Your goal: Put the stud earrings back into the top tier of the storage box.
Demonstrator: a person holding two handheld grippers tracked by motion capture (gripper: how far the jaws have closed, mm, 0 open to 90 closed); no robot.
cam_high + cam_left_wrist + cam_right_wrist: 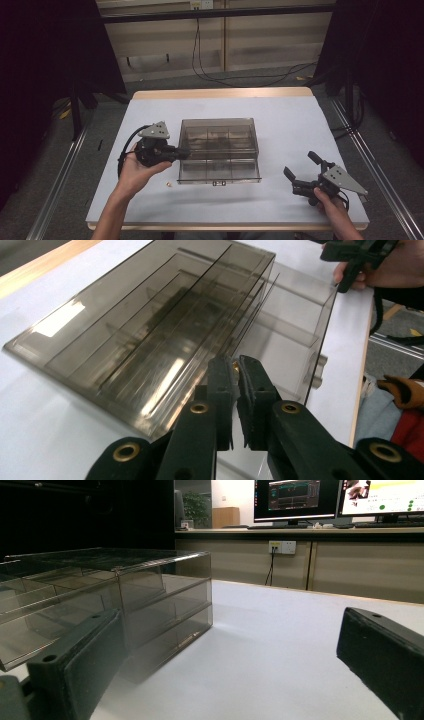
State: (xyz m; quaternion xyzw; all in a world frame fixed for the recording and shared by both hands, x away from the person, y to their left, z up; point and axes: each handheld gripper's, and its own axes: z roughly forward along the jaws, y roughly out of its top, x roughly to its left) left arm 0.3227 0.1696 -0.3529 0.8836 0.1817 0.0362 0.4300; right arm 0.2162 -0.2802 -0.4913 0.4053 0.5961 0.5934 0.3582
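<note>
Resting on table (280,120): one organizer box (218,150), two claws (left (234,371) pinched, right (300,172) spread).

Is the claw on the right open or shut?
Open. The right gripper has its two black jaws spread wide apart, with bare white table between them.

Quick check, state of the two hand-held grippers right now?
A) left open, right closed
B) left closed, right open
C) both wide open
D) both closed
B: the left hand-held gripper has its jaws pressed nearly together, with something small and brassy glinting between the tips, at the smoky compartment box, while the right hand-held gripper has its jaws spread wide apart over the table.
</note>
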